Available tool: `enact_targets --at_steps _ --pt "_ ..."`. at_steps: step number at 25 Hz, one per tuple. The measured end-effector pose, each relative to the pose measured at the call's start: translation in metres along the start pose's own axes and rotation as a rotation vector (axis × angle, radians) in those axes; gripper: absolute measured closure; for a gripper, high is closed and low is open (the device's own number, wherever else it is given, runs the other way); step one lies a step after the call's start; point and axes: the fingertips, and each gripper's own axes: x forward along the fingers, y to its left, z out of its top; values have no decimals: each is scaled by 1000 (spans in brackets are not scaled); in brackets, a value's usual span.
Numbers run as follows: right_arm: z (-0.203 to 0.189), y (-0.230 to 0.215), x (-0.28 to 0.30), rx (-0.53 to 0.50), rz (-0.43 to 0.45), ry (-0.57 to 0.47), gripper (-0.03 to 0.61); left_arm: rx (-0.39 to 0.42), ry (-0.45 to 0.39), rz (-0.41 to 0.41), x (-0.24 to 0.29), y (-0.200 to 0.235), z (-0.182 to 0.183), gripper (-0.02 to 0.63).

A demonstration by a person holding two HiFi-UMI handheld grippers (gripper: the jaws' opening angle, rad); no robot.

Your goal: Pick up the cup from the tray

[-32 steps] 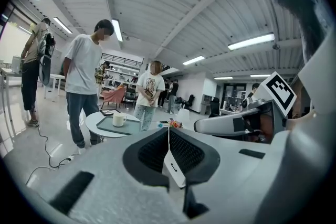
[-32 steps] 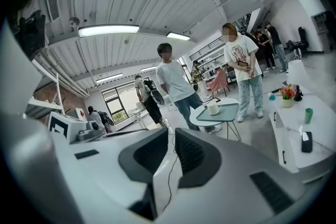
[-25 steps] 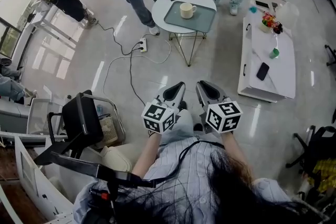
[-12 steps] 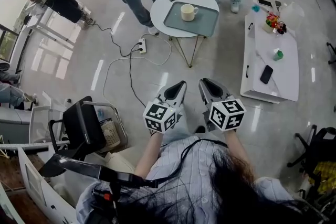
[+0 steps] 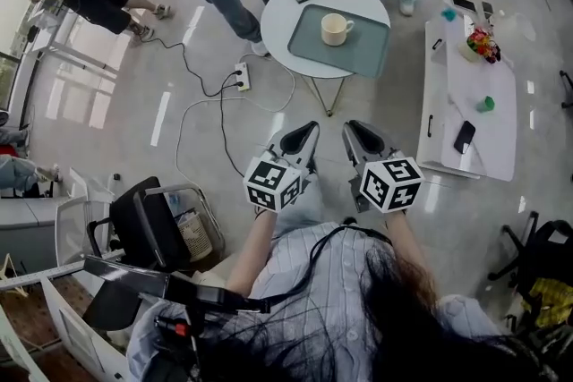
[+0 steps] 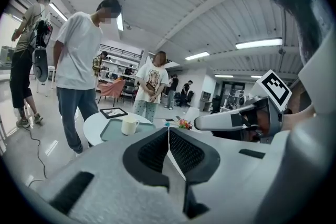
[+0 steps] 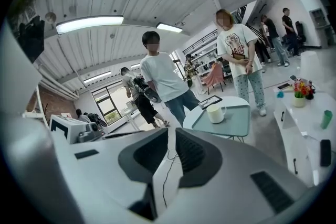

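The left tool (image 5: 303,134) and right tool (image 5: 355,131) both have their jaws together and empty, well apart from the cream ceramic cup (image 5: 336,29), which stands on the grey-green rectangular tray (image 5: 363,54) on the round white bench (image 5: 279,18). Reaching it with the jaws unopened would likely knock it over. The white power strip (image 5: 240,77) with its trailing cables is a trip hazard at left, while the floor straight ahead is open.

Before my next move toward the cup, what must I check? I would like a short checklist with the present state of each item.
1. Cup upright on tray: ok.
2. Claws near the cup: not ok; left claw and right claw are both well short of the table.
3. One claw open for the grasp: not ok; both are shut and empty.
4. Floor ahead free: not ok; a cable lies before the table.
5. Cup empty: cannot tell.
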Motion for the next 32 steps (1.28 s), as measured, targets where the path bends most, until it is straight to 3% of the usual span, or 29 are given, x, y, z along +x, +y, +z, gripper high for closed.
enact_targets --at_steps 8,16,25,32 --pt "28 -7 80 10 -50 15 523 -1 16 -50 31 78 28 598" --pt "47 -14 123 33 -120 -9 523 15 42 -151 61 114 40 598" --pt "42 -36 127 42 -199 24 522 -27 75 -190 87 132 32 598" --pt "51 -62 139 22 -209 36 522 -32 90 -195 113 137 33 598"
